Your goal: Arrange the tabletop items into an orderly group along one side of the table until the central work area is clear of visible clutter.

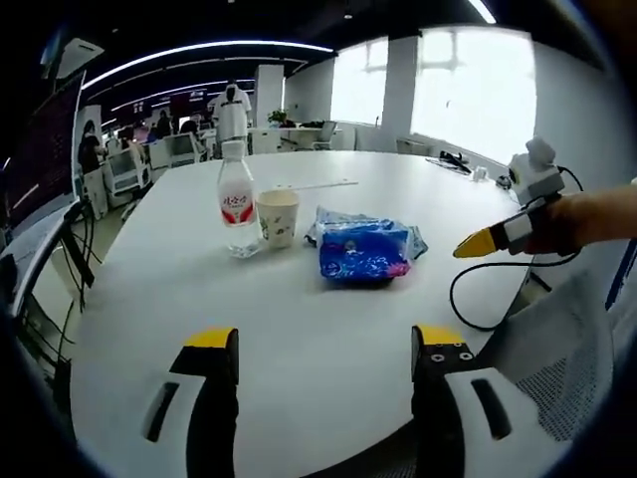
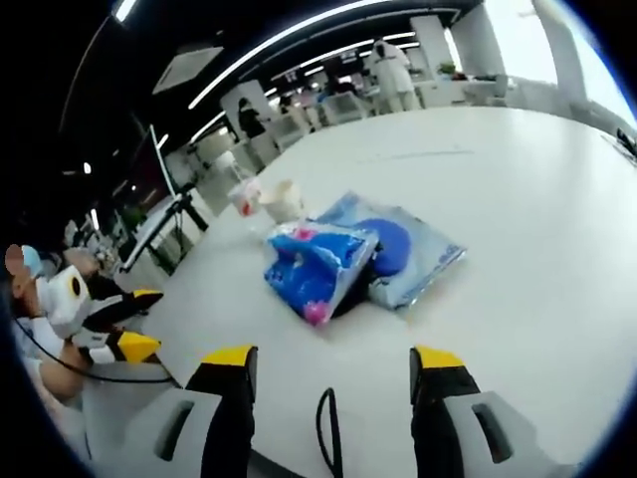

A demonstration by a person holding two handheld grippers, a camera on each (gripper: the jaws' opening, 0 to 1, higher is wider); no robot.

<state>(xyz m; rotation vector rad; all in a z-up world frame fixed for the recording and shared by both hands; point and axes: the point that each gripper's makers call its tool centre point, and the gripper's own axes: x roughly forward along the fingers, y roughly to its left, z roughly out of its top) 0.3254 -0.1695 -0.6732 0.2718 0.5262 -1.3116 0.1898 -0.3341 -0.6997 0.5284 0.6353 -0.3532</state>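
Bottle (image 1: 237, 207), cup (image 1: 278, 218) and packets (image 1: 363, 249) crowd the table (image 1: 299, 339) centre.

In the left gripper view, a water bottle (image 1: 237, 207) stands on the tabletop (image 1: 299, 329) with a paper cup (image 1: 278, 218) just beside it on the right. Further right lie two snack bags (image 1: 364, 249), one resting partly on the other. A cable (image 1: 478, 289) loops near the tabletop's right edge.

You get bright, even daylight from the windows (image 1: 468, 90), which blow out to white, plus ceiling strip lights (image 2: 299, 45). The white table (image 1: 328, 319) shows soft, faint shadows. Edges bend strongly (fisheye), and the right gripper view is slightly blurred.
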